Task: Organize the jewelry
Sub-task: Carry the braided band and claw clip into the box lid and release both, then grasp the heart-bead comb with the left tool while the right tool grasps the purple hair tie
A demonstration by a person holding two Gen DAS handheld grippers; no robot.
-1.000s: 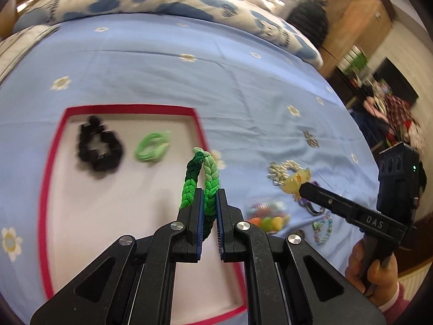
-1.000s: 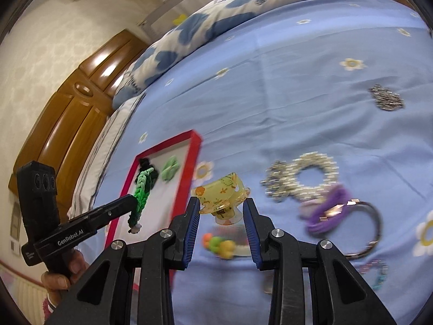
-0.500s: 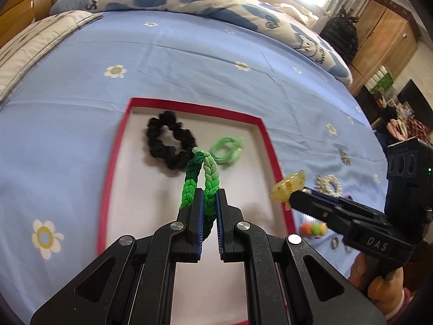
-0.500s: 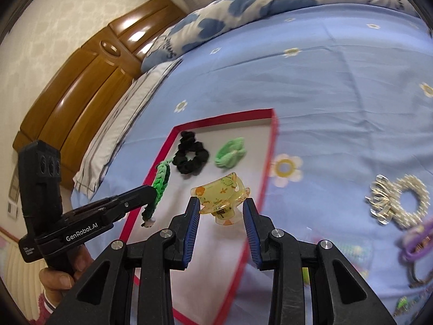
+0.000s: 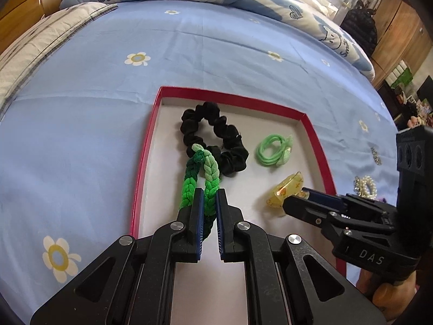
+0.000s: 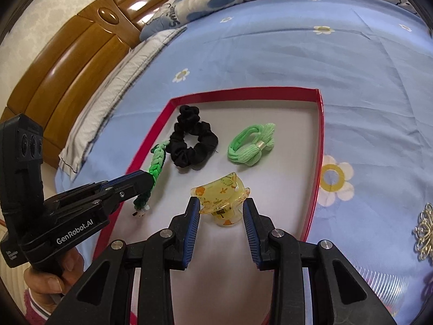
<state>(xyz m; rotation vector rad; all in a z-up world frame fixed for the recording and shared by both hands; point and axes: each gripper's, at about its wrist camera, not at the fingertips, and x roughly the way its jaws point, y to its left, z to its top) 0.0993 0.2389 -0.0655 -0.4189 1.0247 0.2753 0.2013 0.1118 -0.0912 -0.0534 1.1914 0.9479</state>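
My left gripper (image 5: 207, 199) is shut on a green braided hair tie (image 5: 201, 174) and holds it over the left part of the red-rimmed tray (image 5: 311, 131), its tip over a black scrunchie (image 5: 216, 138). My right gripper (image 6: 221, 210) is shut on a yellow hair claw clip (image 6: 220, 191) low over the tray's middle. The clip (image 5: 284, 189) and right gripper (image 5: 300, 197) show in the left wrist view. The braided tie (image 6: 157, 162), left gripper (image 6: 147, 177), scrunchie (image 6: 190, 143) and tray (image 6: 320, 146) show in the right wrist view.
A light green hair tie (image 5: 274, 150) lies in the tray right of the scrunchie. A pearl bracelet (image 5: 365, 187) and a silver piece (image 6: 425, 230) lie on the blue flowered sheet (image 5: 81, 135) right of the tray. Pillows and a wooden headboard (image 6: 67, 62) are behind.
Both grippers have moved left from the loose jewelry to over the tray and lower, each still holding its item. The clip now hangs over the tray floor.
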